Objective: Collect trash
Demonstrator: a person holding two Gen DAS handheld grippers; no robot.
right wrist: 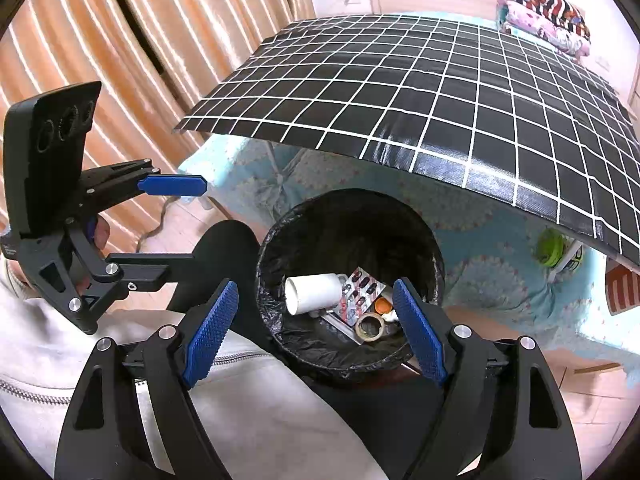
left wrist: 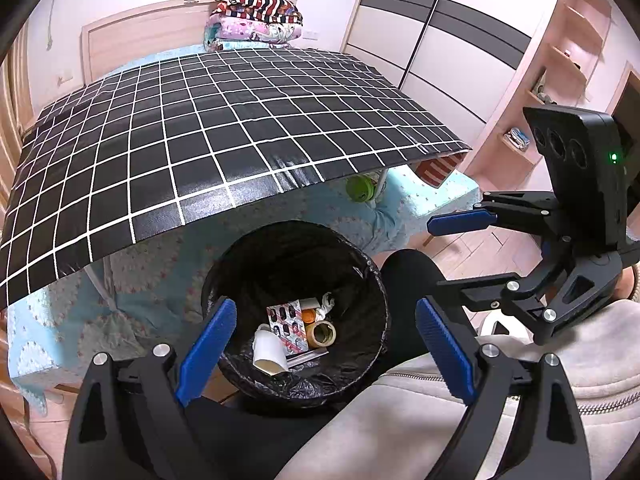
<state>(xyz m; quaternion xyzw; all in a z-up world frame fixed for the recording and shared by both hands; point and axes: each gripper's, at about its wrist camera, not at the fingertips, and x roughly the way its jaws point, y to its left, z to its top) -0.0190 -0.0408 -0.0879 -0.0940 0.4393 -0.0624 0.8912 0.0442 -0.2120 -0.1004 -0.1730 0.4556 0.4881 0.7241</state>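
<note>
Left gripper (left wrist: 326,350) open and empty above trash bin (left wrist: 372,280), right gripper (right wrist: 316,330) open and empty beside it, paper cup (right wrist: 314,293), pill pack (right wrist: 360,294), tape roll (right wrist: 370,327) inside bin, checkered table (left wrist: 224,128) behind

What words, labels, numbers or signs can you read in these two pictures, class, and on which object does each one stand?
None can be read.
Blister pack in the trash bin: dark capsules on foil, any print too small to read.
White cup: plain, no text shows.
Tape roll: no label shows.
Green object under the checkered table cover: markings too blurred to read.
</note>
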